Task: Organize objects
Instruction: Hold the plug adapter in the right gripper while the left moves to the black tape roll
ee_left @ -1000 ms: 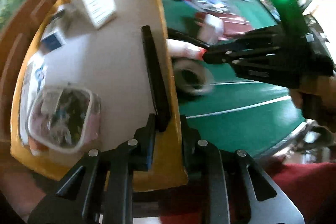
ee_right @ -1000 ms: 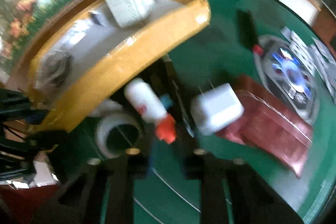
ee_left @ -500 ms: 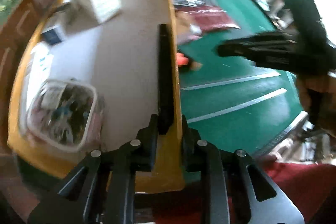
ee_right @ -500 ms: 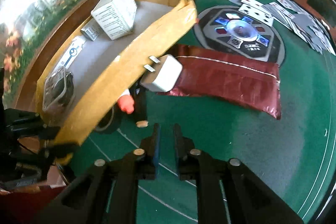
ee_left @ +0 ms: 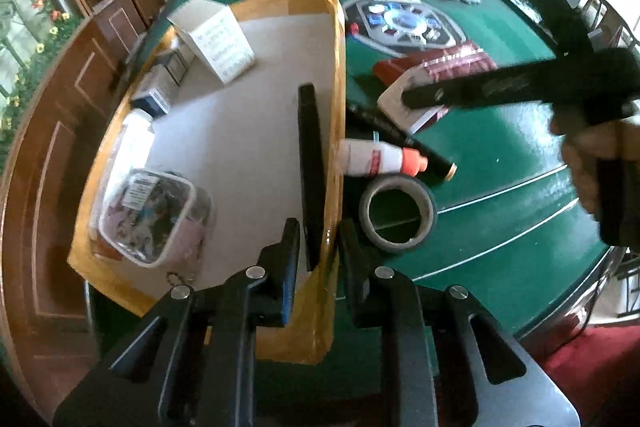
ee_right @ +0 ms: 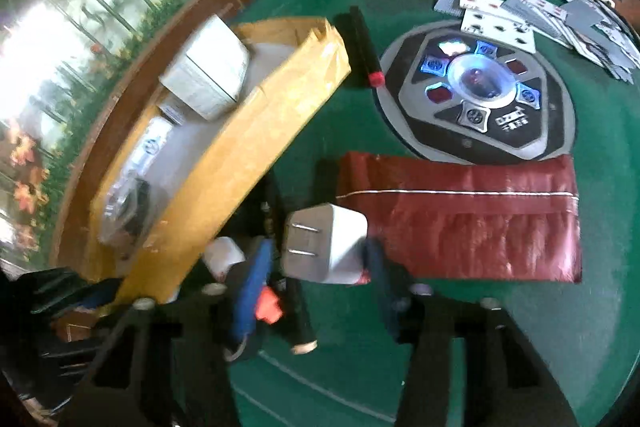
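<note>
Beside box (ee_left: 336, 75), L gripper (ee_left: 318, 247) clamps black bar (ee_left: 310, 163); R gripper (ee_right: 320, 259) opening round charger (ee_right: 324, 247).

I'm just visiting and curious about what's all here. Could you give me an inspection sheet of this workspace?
Surface: green felt table with white lines.
Job's things: box holding a carton, a tub and small packs; outside it a charger, glue bottle, tape roll, black tube, marker and red pouch.
Clutter: playing cards, lit console.
Grippers: left gripper shut on a black bar at the box's wall; right gripper jaws opening, charger between them, not clamped.
Cables: nothing seen.
Surroundings: wooden rail, flower mural, a hand holding the right gripper.
</note>
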Demonstrator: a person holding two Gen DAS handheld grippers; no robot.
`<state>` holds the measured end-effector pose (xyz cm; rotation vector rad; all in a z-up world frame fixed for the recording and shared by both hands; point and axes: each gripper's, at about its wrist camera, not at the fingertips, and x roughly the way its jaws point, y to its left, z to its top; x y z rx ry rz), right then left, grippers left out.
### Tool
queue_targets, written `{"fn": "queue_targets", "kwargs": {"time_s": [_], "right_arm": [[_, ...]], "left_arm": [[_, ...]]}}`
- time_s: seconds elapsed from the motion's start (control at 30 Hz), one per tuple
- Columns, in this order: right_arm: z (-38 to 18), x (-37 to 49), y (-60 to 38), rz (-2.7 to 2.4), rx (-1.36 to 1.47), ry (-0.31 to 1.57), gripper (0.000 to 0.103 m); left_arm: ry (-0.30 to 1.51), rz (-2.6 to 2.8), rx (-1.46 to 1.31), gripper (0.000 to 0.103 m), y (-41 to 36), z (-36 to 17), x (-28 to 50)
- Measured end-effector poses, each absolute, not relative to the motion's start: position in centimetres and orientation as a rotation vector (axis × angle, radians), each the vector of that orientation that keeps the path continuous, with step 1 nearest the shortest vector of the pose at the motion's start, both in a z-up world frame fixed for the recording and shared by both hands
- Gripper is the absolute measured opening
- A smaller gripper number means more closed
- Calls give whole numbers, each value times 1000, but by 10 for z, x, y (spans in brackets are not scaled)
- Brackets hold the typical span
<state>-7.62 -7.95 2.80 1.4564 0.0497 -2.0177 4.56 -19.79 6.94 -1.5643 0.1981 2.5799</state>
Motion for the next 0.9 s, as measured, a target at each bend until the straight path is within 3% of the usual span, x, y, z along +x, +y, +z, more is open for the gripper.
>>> {"fn": "queue_targets", "kwargs": {"time_s": [0.27,0.4,0.7,0.9], "right_arm": [[31,-65,-58,-2039,1435,16,33],[36,-57,-29,-2063,1436,-47,33],[52,-42,16,-2125,1433,-110,33],[59,-38,41,-2172,1419,-185,33]], "left_arm": [[83,2560,-1415,19,-178,102,73],[233,2462,-1476,19,-135,80,63],[388,2352,-1620,19,-110,32,30],[330,2226,-1647,5,-96,28,24]]}}
